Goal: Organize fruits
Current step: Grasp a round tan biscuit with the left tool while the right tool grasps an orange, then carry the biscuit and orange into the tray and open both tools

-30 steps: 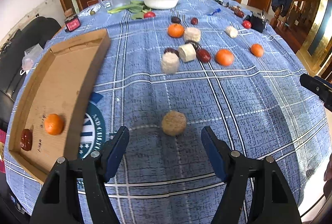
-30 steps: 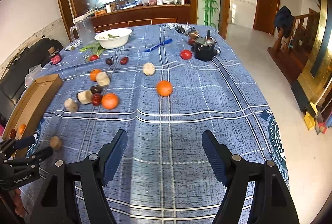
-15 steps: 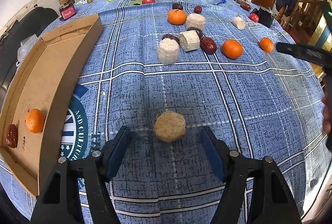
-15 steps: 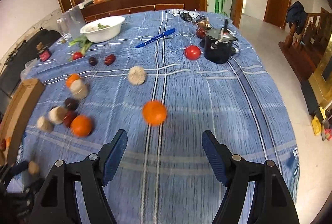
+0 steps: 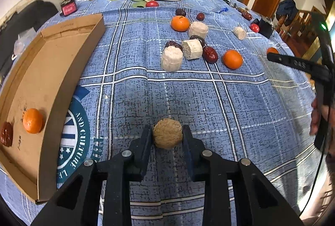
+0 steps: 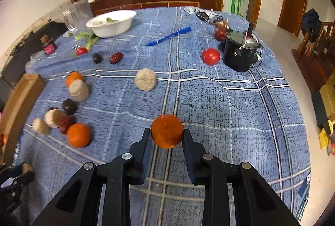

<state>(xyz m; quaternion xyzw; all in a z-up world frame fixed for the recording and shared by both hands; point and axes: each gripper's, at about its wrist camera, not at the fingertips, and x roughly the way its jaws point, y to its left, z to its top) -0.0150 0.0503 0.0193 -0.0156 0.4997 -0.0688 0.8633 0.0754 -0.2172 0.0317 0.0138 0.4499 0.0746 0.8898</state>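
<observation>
A: What does each claw hold?
B: The left claw [image 5: 167,136] has just closed on a rough tan cake [image 5: 167,135]; the right claw [image 6: 167,134] has just closed on a tangerine [image 6: 167,130], both low on the blue checked surface [image 5: 230,104].
A: Room around the cake?
B: Bare cloth all round it. The cardboard tray [image 5: 69,71] to its left holds one tangerine [image 5: 32,120] and a red date [image 5: 6,136].

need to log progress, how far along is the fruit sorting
Early. Done: the cardboard tray holds one orange and one red date. In hand: the left tongs have just closed on a tan round piece, the right tongs on a tangerine. Left: oranges, dates, tomatoes and pale chunks scattered on the tablecloth.
</observation>
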